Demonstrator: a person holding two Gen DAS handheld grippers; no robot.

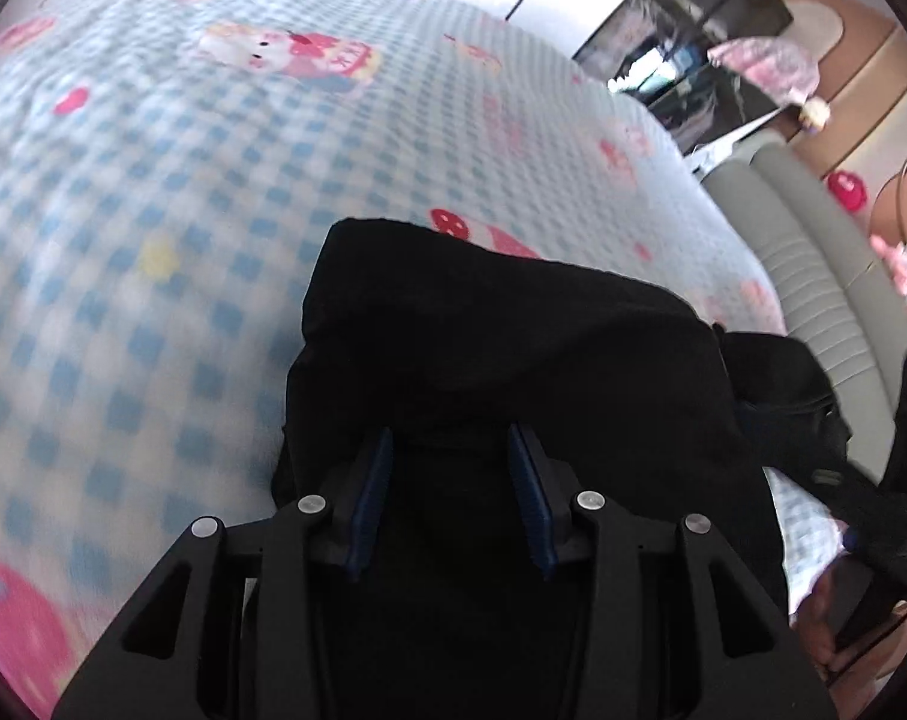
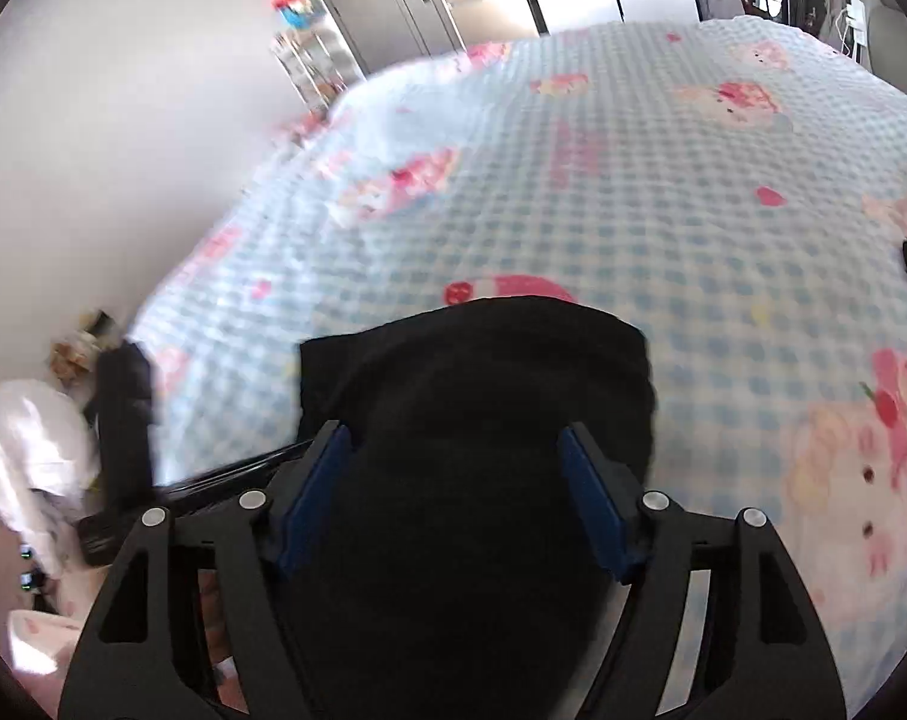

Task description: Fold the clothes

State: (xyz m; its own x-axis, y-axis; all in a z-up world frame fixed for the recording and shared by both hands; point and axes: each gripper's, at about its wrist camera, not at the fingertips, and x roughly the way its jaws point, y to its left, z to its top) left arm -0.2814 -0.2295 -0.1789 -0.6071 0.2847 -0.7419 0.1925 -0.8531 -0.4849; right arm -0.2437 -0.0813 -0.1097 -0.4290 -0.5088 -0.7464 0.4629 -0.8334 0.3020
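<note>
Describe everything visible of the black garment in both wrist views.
The black garment is plain, dark, soft-looking cloth with no visible print or detail. It lies bunched on the blue-checked bedspread near its edge, its far edge rounded. In each view it fills the space between the blue pads; whether either gripper grips it cannot be told.

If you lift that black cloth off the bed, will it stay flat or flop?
Probably flop: the black cloth already drapes in soft, rounded folds on the bed. It likely won't roll or break, and it looks light.
</note>
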